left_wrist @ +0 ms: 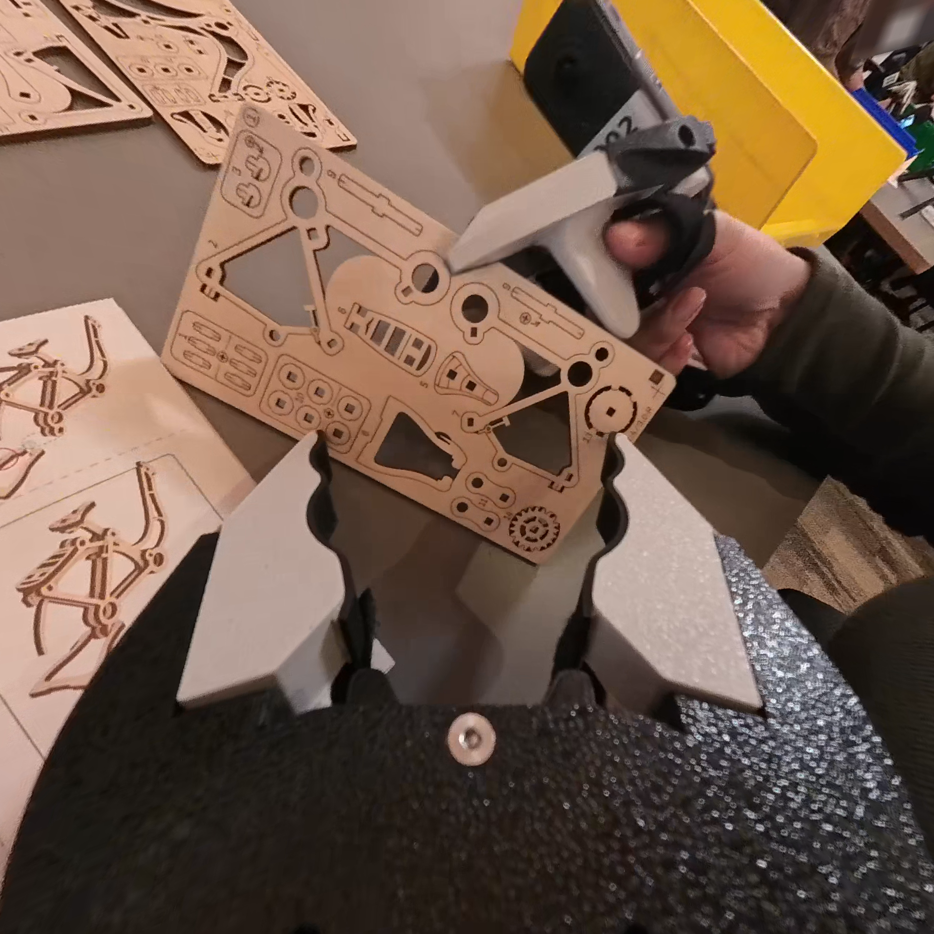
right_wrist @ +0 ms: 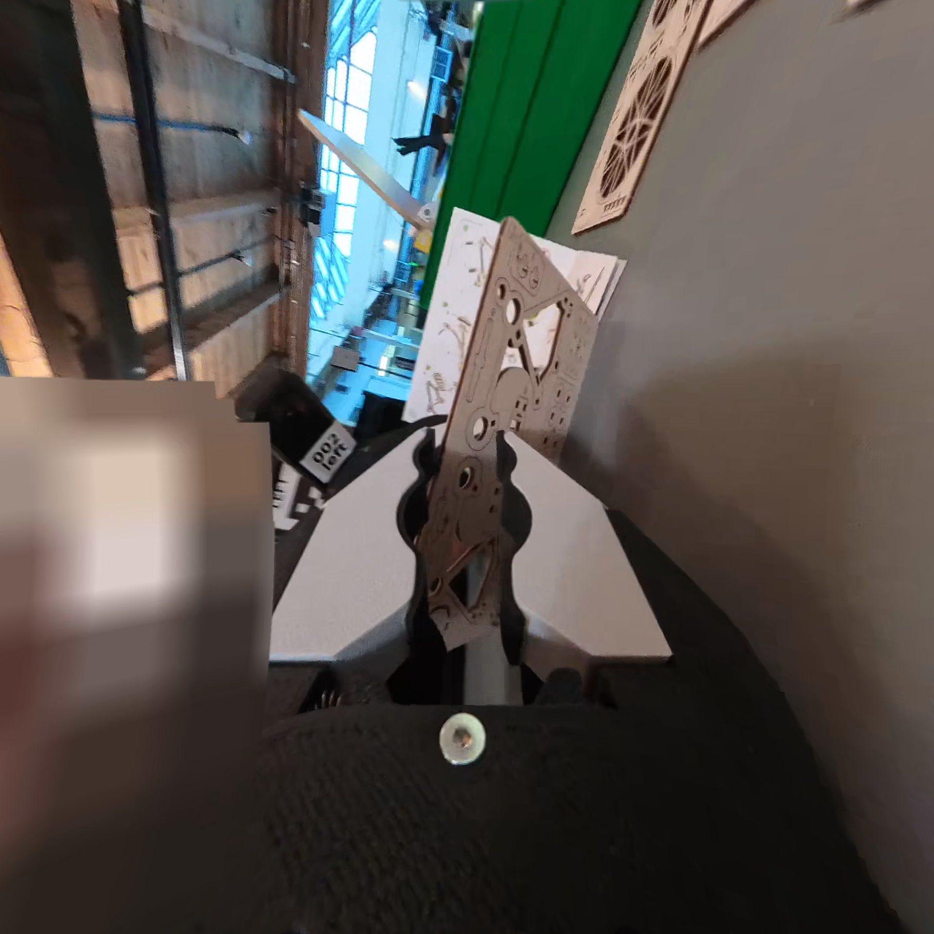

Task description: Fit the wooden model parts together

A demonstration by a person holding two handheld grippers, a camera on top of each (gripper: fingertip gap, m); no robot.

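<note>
A laser-cut wooden parts sheet (left_wrist: pixel 364 288) stands tilted on its edge above the grey table (left_wrist: pixel 429 101). Several parts are gone from it, leaving open holes. My right gripper (right_wrist: pixel 467 439) is shut on the sheet (right_wrist: pixel 530 328) at one end; in the left wrist view the right gripper (left_wrist: pixel 455 263) pinches the sheet's upper edge, held by a hand in a dark sleeve. My left gripper (left_wrist: pixel 467 445) is open, its fingers spread wide, with the sheet's lower corner between them and no contact that I can see.
Two more wooden parts sheets (left_wrist: pixel 202 76) lie flat at the far left. An instruction booklet (left_wrist: pixel 76 455) with drawings lies at the left. A yellow bin (left_wrist: pixel 707 101) stands behind. A sheet with wheel parts (right_wrist: pixel 642 111) and a green bin (right_wrist: pixel 505 101) show in the right wrist view. Spacing between my two grippers at the tips: around 5 centimeters.
</note>
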